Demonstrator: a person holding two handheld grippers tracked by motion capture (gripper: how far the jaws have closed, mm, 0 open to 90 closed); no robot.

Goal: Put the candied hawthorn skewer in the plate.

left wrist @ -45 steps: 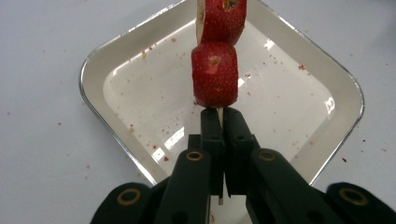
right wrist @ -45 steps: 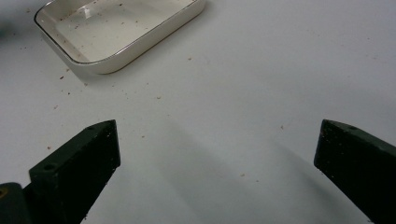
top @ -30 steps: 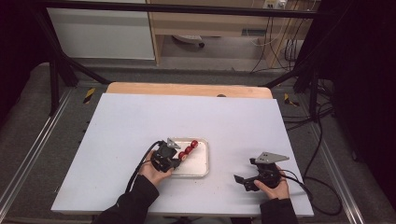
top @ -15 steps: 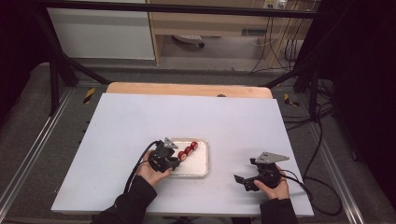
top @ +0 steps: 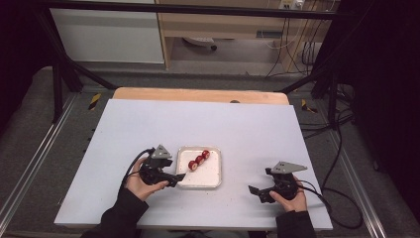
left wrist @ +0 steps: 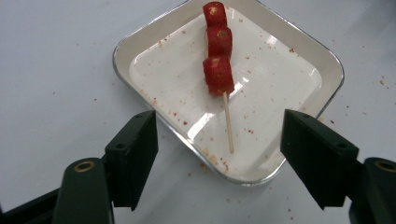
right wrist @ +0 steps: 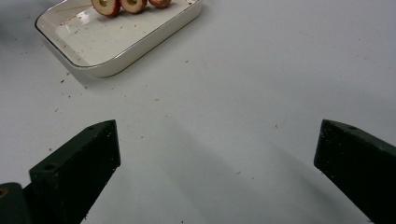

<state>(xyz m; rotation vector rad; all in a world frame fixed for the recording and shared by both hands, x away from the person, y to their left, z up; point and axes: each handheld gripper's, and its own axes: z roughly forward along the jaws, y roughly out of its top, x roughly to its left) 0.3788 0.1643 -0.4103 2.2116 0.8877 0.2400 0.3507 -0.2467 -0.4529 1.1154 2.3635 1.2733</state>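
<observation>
A pale blue-white table (top: 198,124) takes up most of the high view, with a strip of bare wood along its far edge and fine reddish crumbs scattered over the surface near the middle. Near the table's front centre sits a shallow, square white dish (top: 210,176) with rounded corners and a thin metallic rim; in the left gripper view the same dish (left wrist: 299,56) lies cornerwise, its floor dusted with red specks. The left gripper (top: 176,177), held in the person's left hand (top: 138,182), rests at the dish's left edge, a grey three-cornered plate on top and a black cable looping behind it; its jaws are spread wide, one over the bare table beside the dish and the other over the dish's near corner, holding nothing. The right gripper (top: 255,192), in the right hand (top: 292,198), sits well apart to the right of the dish, near the table's front edge; its jaws are also spread wide over bare table, empty. In the dish lies a skewer (left wrist: 228,121), a thin wooden stick with its bare end pointing toward the left gripper, between that gripper's jaws but apart from both. Threaded on the skewer's far end are 3 red fruit pieces (left wrist: 217,44) touching in a row; the right gripper view shows the fruit pieces (right wrist: 133,4) at the dish's far side.
</observation>
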